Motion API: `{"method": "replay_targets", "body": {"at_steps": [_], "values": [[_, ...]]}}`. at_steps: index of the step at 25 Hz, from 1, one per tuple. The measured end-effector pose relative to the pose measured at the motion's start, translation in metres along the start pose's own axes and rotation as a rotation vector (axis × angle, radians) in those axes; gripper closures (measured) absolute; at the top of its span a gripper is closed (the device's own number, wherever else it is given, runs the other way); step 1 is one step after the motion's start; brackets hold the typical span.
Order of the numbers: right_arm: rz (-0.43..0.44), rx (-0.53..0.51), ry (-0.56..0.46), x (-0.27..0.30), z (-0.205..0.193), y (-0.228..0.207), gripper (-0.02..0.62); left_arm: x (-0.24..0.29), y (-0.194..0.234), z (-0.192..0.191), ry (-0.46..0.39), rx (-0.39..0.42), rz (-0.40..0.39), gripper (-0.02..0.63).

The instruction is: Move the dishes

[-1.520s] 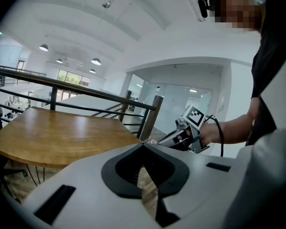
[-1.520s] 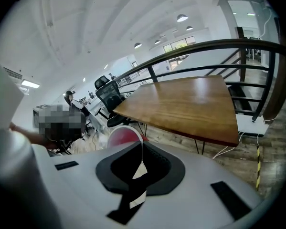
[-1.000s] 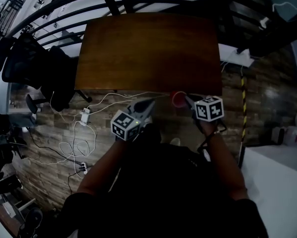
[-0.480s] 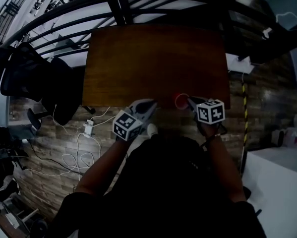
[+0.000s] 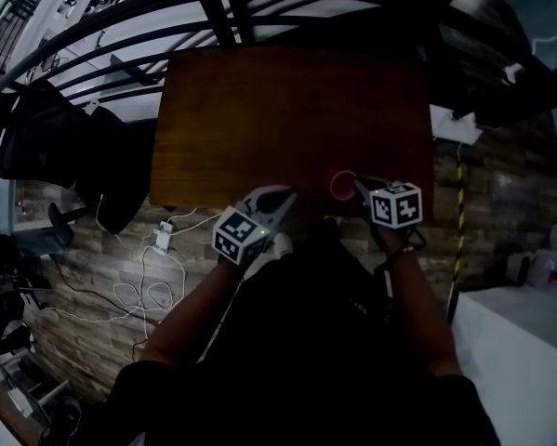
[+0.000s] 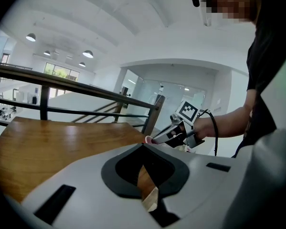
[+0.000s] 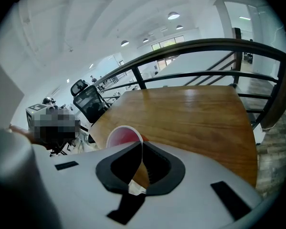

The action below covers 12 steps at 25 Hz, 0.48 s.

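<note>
Red cup [image 5: 342,185], rim pinched in right gripper [image 5: 361,188], now over near edge of table [image 5: 287,110]; short of it a second ago. Set-down likely next. Left gripper [image 5: 281,199] pressed together, empty.

Right tongs [image 5: 357,186] apparently pinching red cup [image 5: 341,185] at table [image 5: 287,110] near edge; left tongs [image 5: 285,195] alongside.

Open-plan office mezzanine. A wooden worktop [image 5: 287,110] stands against a black metal railing [image 7: 195,46] overlooking a large white hall. Black office chairs [image 5: 36,128], round ceiling lamps [image 6: 88,54] and loose cables [image 5: 139,272] on wood-plank flooring [image 5: 83,333] identify the setting.
</note>
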State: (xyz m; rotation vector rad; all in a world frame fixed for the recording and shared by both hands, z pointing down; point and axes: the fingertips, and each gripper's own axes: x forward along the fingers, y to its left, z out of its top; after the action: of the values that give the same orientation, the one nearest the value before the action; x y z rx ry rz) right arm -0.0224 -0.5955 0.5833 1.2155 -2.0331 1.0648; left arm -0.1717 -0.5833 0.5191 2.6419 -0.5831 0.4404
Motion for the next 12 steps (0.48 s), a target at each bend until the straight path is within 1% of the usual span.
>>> {"method": "replay_targets", "body": {"at_steps": [6,12], "values": [[0.013,-0.013,0.035,0.024,0.041,-0.047,0.575,0.035,0.026,0.015,0.013,-0.036,0.036,0.615],[0.044,-0.013,0.089,0.053,0.065,-0.094,0.575,0.080,0.050,0.025,0.023,-0.069,0.077,0.615]]}}
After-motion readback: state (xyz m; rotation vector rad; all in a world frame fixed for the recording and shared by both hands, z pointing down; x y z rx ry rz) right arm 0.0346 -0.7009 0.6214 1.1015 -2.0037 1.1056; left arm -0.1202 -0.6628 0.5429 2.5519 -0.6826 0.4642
